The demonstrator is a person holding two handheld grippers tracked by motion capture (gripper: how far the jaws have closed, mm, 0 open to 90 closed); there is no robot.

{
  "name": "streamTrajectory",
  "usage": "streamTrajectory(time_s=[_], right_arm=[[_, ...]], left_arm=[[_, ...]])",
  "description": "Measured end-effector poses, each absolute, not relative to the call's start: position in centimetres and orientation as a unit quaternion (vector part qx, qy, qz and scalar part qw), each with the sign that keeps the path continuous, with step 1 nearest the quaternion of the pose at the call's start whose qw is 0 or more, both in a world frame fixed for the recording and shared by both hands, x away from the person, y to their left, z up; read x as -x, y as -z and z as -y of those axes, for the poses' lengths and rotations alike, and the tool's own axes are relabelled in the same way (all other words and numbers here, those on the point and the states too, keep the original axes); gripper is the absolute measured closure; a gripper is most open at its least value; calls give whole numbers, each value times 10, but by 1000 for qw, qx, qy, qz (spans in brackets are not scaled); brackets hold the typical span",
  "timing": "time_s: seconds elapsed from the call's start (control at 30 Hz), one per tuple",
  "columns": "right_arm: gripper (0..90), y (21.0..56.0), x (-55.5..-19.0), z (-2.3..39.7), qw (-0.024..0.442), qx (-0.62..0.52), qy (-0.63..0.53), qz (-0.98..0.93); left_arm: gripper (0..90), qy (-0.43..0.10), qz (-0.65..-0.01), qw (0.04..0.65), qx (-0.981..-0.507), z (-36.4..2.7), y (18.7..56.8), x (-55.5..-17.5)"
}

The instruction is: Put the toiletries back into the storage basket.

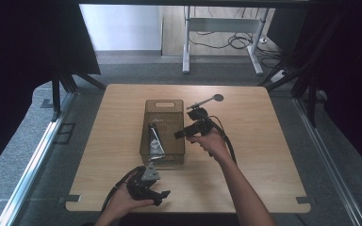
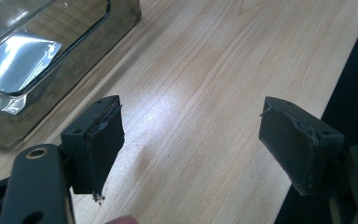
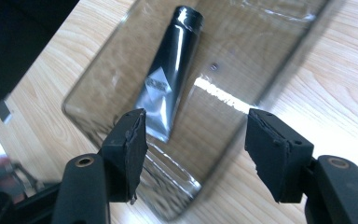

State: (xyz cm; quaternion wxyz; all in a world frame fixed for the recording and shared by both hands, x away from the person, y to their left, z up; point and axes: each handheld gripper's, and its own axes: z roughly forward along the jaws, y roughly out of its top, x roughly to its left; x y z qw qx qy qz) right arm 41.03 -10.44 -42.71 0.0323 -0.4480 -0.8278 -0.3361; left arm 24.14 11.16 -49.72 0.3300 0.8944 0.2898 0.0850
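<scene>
- The tube (image 3: pixel 170 79) lies flat on the floor of the clear bin (image 1: pixel 143 141), near the bin's left wall in the high view, its round cap end toward the bin's far end and its flat crimped end toward the near end.
- The bin stands about mid-counter (image 1: pixel 264 155); a small black disc on a stalk (image 1: pixel 209 100) lies just beyond the bin's far right corner.
- Right tongs (image 3: pixel 193 149) hang over the bin's right rim, jaws standing wide apart with nothing between them; the tube lies below and ahead of them.
- Left tongs (image 2: pixel 191 144) rest near the bin's near end, over bare wood, also wide open and empty.
- Handling, as a judgement: the tube looks light, with a glossy dark skin that could slide under the pads, and a soft body that would dent or squeeze out its contents if pinched hard.
- Best hold is probably across the narrow width, at mid-body or nearer the stiffer shoulder below the cap; the thin crimp offers little to bite on.
- The bin's smooth walls look rigid but light, so it may shift if the tongs knock its rim.
</scene>
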Motion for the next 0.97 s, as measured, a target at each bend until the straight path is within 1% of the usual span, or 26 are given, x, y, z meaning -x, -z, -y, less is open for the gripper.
streamTrajectory(time_s=[0.13,0.2,0.3,0.47,0.6,0.77,0.9,0.97], right_arm=[[391,435,-393,126,21,439,348,828],[391,441,-383,136,5,436,346,831],[391,451,-370,153,5,435,363,824],[391,470,-346,183,-24,440,377,814],[391,483,-333,198,-45,444,382,809],[394,489,-324,210,-47,443,402,800],[387,490,-323,214,-75,440,388,806],[372,494,-323,220,-72,445,390,803]], left_arm=[[221,-87,-294,331,-893,-114,498,-243],[221,-87,-295,330,-892,-115,498,-243],[221,-89,-300,327,-891,-117,499,-245],[221,-93,-306,326,-890,-119,499,-246],[220,-95,-310,323,-889,-121,499,-247],[220,-98,-317,321,-887,-122,499,-248],[221,-95,-316,323,-887,-122,500,-249],[221,-92,-314,322,-888,-121,502,-248]])
